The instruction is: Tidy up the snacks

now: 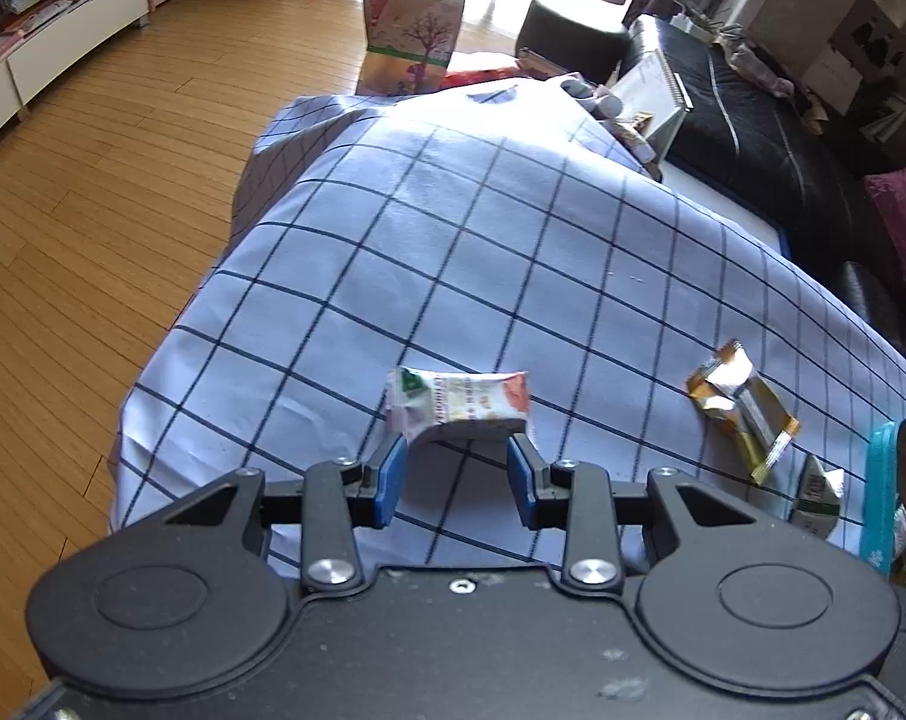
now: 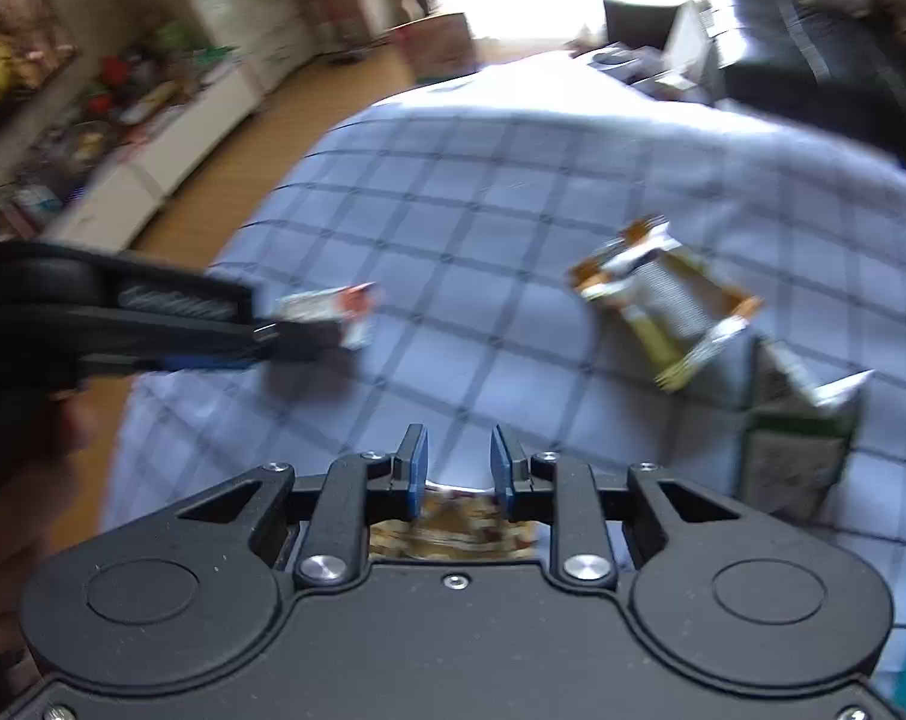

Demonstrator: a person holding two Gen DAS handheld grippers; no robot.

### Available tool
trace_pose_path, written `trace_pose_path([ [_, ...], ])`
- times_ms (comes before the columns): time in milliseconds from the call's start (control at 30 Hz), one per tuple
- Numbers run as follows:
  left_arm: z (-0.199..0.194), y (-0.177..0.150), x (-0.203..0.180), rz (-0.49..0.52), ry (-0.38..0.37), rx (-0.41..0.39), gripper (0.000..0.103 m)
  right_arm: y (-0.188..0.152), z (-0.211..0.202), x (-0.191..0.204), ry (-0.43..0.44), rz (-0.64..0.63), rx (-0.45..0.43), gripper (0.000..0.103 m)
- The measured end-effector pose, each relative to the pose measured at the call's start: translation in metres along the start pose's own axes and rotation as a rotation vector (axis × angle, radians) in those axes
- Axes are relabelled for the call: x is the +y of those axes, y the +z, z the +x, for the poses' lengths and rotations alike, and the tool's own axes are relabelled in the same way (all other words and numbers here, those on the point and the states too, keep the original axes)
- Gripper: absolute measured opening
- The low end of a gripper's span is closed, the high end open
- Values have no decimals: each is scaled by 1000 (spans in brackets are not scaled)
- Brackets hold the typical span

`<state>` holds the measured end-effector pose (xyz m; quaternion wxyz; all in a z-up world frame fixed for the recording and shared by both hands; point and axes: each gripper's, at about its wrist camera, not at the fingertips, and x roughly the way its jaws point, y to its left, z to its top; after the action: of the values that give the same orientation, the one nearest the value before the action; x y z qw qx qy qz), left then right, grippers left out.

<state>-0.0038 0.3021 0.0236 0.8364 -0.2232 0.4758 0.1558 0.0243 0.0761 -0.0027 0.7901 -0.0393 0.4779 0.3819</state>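
white snack packet [image 1: 459,401] pinched in left hand-held gripper [image 1: 458,455], right hand-held gripper [image 2: 459,456] clamping shiny packet [image 2: 453,531]

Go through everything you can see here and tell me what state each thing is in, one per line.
Left gripper: fingers pinching the white snack packet, lifted off the checked cloth.
Right gripper: holding a shiny snack bag.
Gold wrapper: lying flat, crumpled.
Green carton: resting on the cloth.

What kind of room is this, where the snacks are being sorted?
Most likely a home living room: a black leather sofa beside the table with the blue checked cloth, a wooden floor, and a low white cabinet cluttered with household things.
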Motion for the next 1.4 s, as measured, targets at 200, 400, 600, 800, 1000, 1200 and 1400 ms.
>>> trace_pose_path([
  [200,-2,-6,-14,47,-23,-4,35,8,-32,-26,-73,199,-167,35],
  [400,1,-10,-27,77,-43,2,35,18,-40,-65,-333,398,-424,36],
  [600,4,-12,-36,114,-39,0,35,31,-7,-71,-377,387,-419,34],
  [800,7,-8,-28,82,-18,-3,35,23,-1,-61,-318,295,-302,33],
  [1000,3,-4,-16,32,-21,-13,35,6,-8,-41,-255,157,-155,33],
  [1200,-2,-8,-19,54,-37,-9,35,-6,-30,-41,-215,203,-154,32],
  [1400,-5,-13,-33,92,-120,7,35,-14,-62,-73,-253,410,-282,33],
])
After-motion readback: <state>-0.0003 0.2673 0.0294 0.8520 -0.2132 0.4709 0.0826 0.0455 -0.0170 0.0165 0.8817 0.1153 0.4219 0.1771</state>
